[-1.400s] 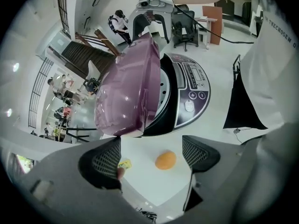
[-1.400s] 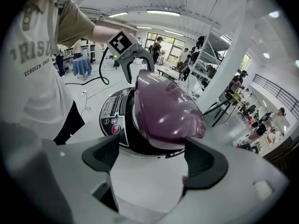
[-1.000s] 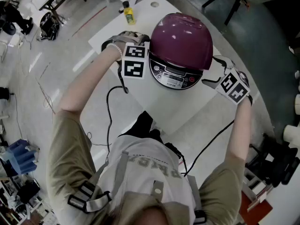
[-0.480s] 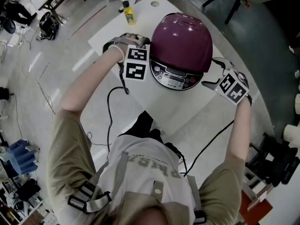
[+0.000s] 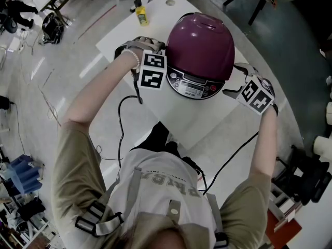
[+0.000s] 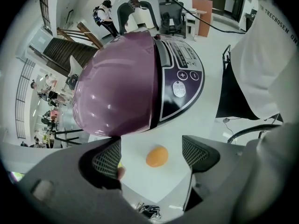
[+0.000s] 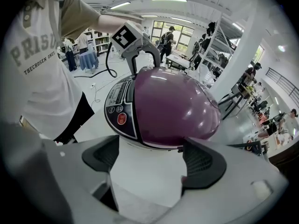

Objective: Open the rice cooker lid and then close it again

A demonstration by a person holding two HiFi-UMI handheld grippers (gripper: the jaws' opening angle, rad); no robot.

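rice cooker lid (image 5: 201, 40): glossy smooth plastic | table (image 5: 192, 115): matt white | left gripper (image 6: 150, 154) pads (image 6: 107, 158): matt, mesh-textured

Your left tongs (image 6: 152, 148) are open, the jaws standing wide apart and both meshed pads (image 6: 106, 157) in plain sight. Your right tongs (image 7: 152, 158) are spread the same way, jaws well apart. In the head view, your gloved left hand (image 5: 136, 48) grips its handle with the wrist turned inward. The left marker cube (image 5: 150, 70) faces up at you, and the left forearm (image 5: 96, 95) is stretched forward. Your right hand (image 5: 250, 71) is held out to the right. The right marker cube (image 5: 257, 96) is tilted and the right forearm (image 5: 267, 139) is nearly straight. The two hands are well apart.
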